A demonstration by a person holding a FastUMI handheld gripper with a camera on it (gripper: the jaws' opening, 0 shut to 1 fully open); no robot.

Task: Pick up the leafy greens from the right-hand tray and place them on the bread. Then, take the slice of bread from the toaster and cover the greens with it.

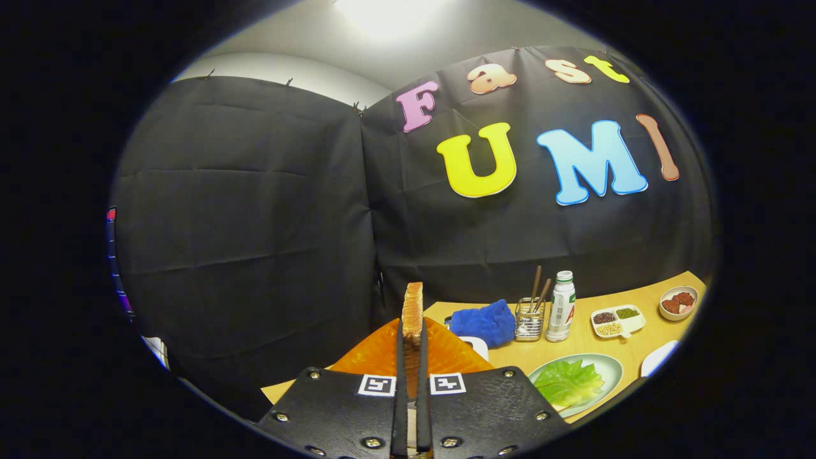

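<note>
My gripper is shut on a toasted slice of bread, which stands on edge between the two fingers and rises above their tips. To the right and lower lies a pale green plate with the leafy greens spread on it; a strip of bread peeks out under the greens at their near edge. The held slice hangs above the table, left of that plate.
An orange ribbed tray lies just beyond the fingers. Behind it are a blue cloth, a wire holder with chopsticks, a white bottle, a divided dish of beans and a small bowl on the wooden table.
</note>
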